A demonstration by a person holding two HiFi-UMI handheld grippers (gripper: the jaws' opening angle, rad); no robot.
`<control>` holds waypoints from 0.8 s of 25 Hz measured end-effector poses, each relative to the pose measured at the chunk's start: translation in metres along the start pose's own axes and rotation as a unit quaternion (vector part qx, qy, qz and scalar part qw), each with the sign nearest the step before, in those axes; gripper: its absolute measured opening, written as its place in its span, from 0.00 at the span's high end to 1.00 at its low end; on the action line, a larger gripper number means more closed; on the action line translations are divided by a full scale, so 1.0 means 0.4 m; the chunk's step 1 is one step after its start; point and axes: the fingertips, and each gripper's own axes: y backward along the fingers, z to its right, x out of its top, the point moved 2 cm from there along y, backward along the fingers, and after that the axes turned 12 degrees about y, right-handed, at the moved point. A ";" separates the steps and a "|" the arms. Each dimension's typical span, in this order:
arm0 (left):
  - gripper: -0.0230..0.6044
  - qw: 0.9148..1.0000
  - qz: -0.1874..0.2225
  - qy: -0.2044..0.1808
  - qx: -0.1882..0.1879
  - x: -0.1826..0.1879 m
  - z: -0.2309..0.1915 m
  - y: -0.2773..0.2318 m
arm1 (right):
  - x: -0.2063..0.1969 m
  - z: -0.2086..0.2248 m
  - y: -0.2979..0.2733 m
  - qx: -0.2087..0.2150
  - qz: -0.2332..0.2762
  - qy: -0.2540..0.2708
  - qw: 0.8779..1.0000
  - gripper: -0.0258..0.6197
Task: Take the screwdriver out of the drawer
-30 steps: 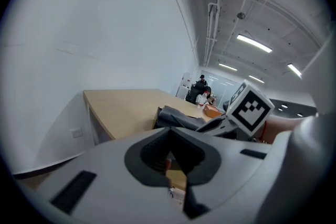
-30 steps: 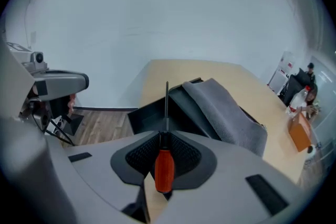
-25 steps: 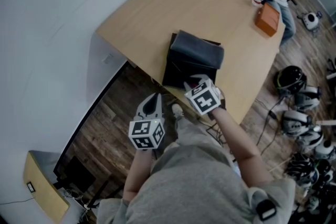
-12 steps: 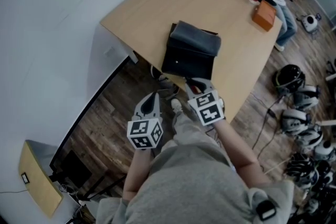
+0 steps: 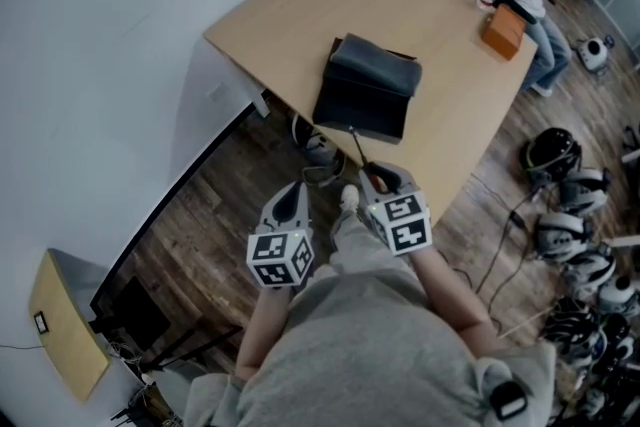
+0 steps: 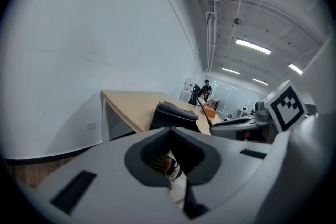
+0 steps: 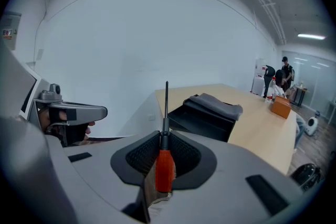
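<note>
Screwdriver: red handle, thin dark shaft, in right tongs

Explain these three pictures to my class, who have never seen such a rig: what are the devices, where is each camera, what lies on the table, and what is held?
There is no robot here: a person holds a two-jaw gripper in each hand. The cubes with black-and-white squares are parts of those grippers. One picture comes from a camera on the person's head, looking steeply down. The other two come from cameras riding on the grippers, each looking along its own jaws. On the wooden table sits a black drawer box with a grey cloth on top, and further off an orange box. The right gripper is clamped on the red handle of a screwdriver, shaft pointing forward. The left gripper holds nothing, its jaws slightly apart.
</note>
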 end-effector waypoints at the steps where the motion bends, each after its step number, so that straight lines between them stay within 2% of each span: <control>1: 0.96 1.000 0.000 0.001 0.000 -0.006 0.001 0.007 | -0.002 -0.005 0.008 0.000 0.003 -0.002 1.000 0.86; 6: 0.96 1.000 0.000 0.006 0.004 -0.037 0.009 0.035 | -0.001 -0.026 0.045 0.003 0.029 -0.023 0.999 0.86; 20: 0.96 1.000 0.006 0.000 0.000 -0.028 0.013 0.041 | 0.010 -0.039 0.065 0.003 0.037 0.002 0.999 0.86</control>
